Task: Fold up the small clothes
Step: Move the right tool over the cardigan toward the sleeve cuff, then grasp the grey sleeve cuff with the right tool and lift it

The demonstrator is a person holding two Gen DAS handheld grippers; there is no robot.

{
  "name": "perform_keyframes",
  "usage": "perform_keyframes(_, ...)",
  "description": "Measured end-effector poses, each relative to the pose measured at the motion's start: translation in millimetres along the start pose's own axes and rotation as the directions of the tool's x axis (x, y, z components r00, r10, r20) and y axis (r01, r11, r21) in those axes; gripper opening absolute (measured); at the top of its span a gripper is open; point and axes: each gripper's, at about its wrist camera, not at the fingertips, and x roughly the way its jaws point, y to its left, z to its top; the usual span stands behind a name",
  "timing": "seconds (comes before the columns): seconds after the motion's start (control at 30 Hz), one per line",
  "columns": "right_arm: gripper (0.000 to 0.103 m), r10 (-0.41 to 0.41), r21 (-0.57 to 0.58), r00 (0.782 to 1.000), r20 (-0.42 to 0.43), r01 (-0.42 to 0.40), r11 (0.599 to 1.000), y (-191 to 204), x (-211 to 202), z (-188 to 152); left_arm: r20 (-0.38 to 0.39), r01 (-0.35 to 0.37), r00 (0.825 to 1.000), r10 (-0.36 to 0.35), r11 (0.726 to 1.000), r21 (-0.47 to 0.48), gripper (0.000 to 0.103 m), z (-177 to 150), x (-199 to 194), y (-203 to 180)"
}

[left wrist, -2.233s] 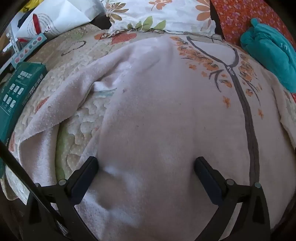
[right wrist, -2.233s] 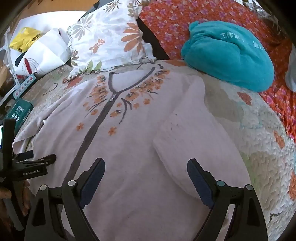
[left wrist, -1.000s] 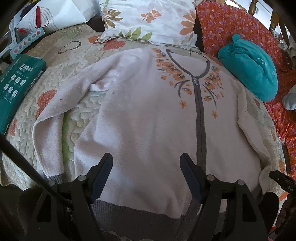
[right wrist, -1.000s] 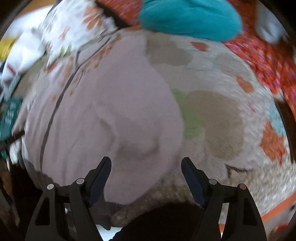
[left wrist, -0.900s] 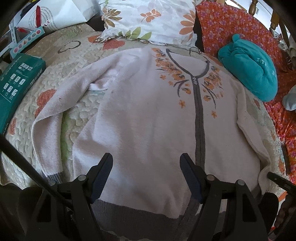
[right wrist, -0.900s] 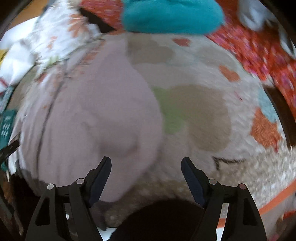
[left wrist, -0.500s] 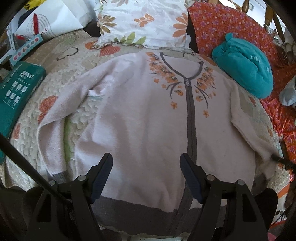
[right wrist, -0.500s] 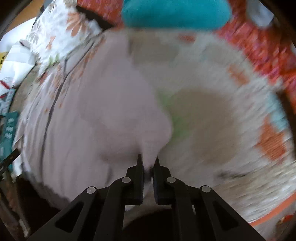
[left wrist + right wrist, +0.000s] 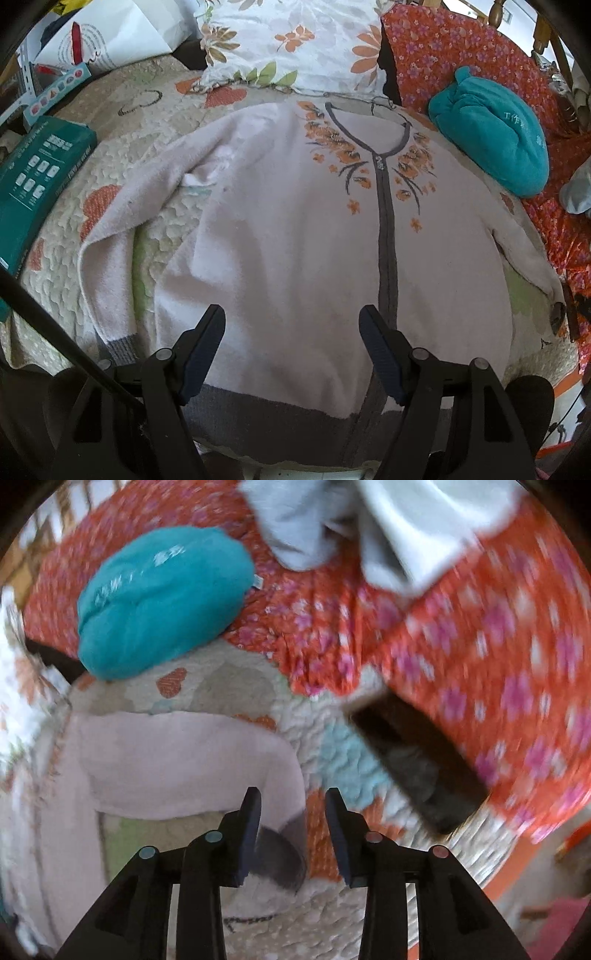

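A pale pink cardigan (image 9: 295,229) with a grey zip band and orange flowers lies face up on the quilt (image 9: 122,122). My left gripper (image 9: 291,312) hovers open above its grey hem, with nothing between the fingers. The cardigan's right sleeve (image 9: 524,254) stretches out sideways from the body. In the right wrist view that sleeve (image 9: 192,760) ends in a grey cuff (image 9: 280,853), which lies on the quilt between the fingers of my right gripper (image 9: 291,794). These jaws are opening and the pads are off the cloth.
A teal bundle (image 9: 491,140) (image 9: 159,602) rests on an orange flowered blanket (image 9: 480,646) with a grey garment (image 9: 369,524) and a dark flat object (image 9: 417,768). A flowered pillow (image 9: 295,40), a green box (image 9: 33,177) and a white bag (image 9: 110,33) line the back and left.
My right gripper shut on the sleeve end, drew it out to the right away from the body, and its jaws have now parted. The left gripper has pulled back above the hem, still open.
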Motion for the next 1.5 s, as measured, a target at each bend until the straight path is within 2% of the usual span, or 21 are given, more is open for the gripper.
perform_keyframes(0.07, 0.039, 0.149, 0.101, 0.989, 0.006, -0.149, 0.984, -12, -1, -19, -0.008, 0.006, 1.000, -0.006, 1.000, 0.005, 0.074, -1, 3, -3)
perform_keyframes(0.1, 0.039, 0.186, 0.130, 0.982, 0.016, -0.187, 0.974, -16, -1, -24, -0.010, 0.006, 1.000, -0.006, 1.000, 0.012, 0.074, -2, 3, -5)
perform_keyframes(0.13, 0.043, 0.190, 0.147, 0.981, 0.032, -0.193, 0.970, -18, -2, -31, -0.011, 0.005, 1.000, -0.005, 1.000, 0.022, 0.074, -3, 4, -7)
perform_keyframes(0.23, 0.074, 0.066, 0.075, 0.996, 0.068, -0.071, 0.995, -8, 1, -42, -0.011, 0.011, 1.000, -0.010, 0.999, 0.050, 0.074, -5, 4, -14)
perform_keyframes(0.3, 0.077, 0.064, 0.034, 0.996, 0.055, -0.066, 0.997, -1, 15, -45, -0.015, 0.008, 1.000, -0.007, 0.998, 0.062, 0.074, -6, 7, -17)
perform_keyframes(0.33, 0.076, 0.053, 0.000, 0.998, 0.038, -0.053, 0.999, 5, 24, -47, -0.021, 0.005, 1.000, -0.003, 0.998, 0.064, 0.074, -6, 9, -18)
perform_keyframes(0.4, 0.039, 0.037, -0.062, 0.999, -0.007, -0.037, 0.997, 10, 39, -47, -0.032, 0.005, 0.999, -0.003, 0.998, 0.056, 0.074, -5, 11, -18)
perform_keyframes(0.43, 0.012, 0.039, -0.083, 0.998, -0.040, -0.042, 0.996, 9, 48, -44, -0.035, 0.011, 0.999, -0.010, 0.999, 0.048, 0.074, -5, 10, -17)
perform_keyframes(0.5, 0.011, -0.024, -0.133, 0.999, -0.027, 0.020, 0.991, 7, 50, -30, -0.025, 0.007, 1.000, -0.006, 0.999, 0.049, 0.074, -5, 7, -17)
perform_keyframes(0.57, 0.011, -0.167, -0.184, 0.984, 0.056, 0.175, 0.967, 3, 40, -12, -0.008, -0.009, 1.000, 0.009, 0.998, 0.055, 0.074, -4, 2, -17)
perform_keyframes(0.63, 0.012, -0.326, -0.207, 0.929, 0.175, 0.359, 0.910, -3, 26, 7, 0.003, -0.010, 1.000, 0.010, 0.999, 0.047, 0.074, -4, -1, -16)
perform_keyframes(0.67, 0.015, -0.376, -0.186, 0.901, 0.215, 0.416, 0.890, -9, 18, 15, 0.005, -0.008, 1.000, 0.008, 0.999, 0.043, 0.074, -3, -1, -16)
perform_keyframes(0.77, 0.020, -0.419, -0.071, 0.871, 0.255, 0.449, 0.890, -33, -7, 25, 0.005, -0.008, 1.000, 0.007, 0.999, 0.044, 0.074, -5, 0, -17)
perform_keyframes(0.83, 0.020, -0.397, -0.002, 0.885, 0.244, 0.410, 0.912, -52, -17, 23, -0.006, -0.005, 1.000, 0.006, 0.999, 0.052, 0.074, -6, 3, -20)
perform_keyframes(0.87, 0.021, -0.360, 0.043, 0.903, 0.233, 0.361, 0.932, -64, -21, 18, -0.012, -0.002, 1.000, 0.003, 0.998, 0.056, 0.074, -7, 5, -21)
perform_keyframes(0.97, 0.021, -0.192, 0.164, 0.961, 0.199, 0.161, 0.973, -96, -28, -1, -0.026, 0.002, 1.000, 0.000, 0.998, 0.065, 0.074, -8, 10, -25)
perform_keyframes(1.03, 0.025, -0.093, 0.213, 0.976, 0.198, 0.050, 0.976, -105, -28, -16, -0.033, 0.007, 0.999, -0.005, 0.998, 0.066, 0.074, -9, 12, -28)
perform_keyframes(1.17, 0.042, 0.098, 0.298, 0.971, 0.217, -0.162, 0.941, -115, -21, -41, -0.042, 0.016, 0.999, -0.013, 0.997, 0.072, 0.074, -12, 15, -30)
perform_keyframes(1.23, 0.049, 0.124, 0.333, 0.966, 0.227, -0.196, 0.922, -118, -14, -46, -0.046, 0.011, 0.999, -0.007, 0.997, 0.076, 0.074, -13, 16, -31)
perform_keyframes(1.4, 0.053, 0.171, 0.401, 0.958, 0.231, -0.254, 0.880, -114, 4, -49, -0.061, 0.002, 0.998, 0.001, 0.998, 0.055, 0.074, -14, 20, -28)
perform_keyframes(1.5, 0.063, 0.177, 0.423, 0.958, 0.226, -0.260, 0.868, -106, 24, -41, -0.065, -0.003, 0.998, 0.007, 0.998, 0.065, 0.074, -14, 23, -30)
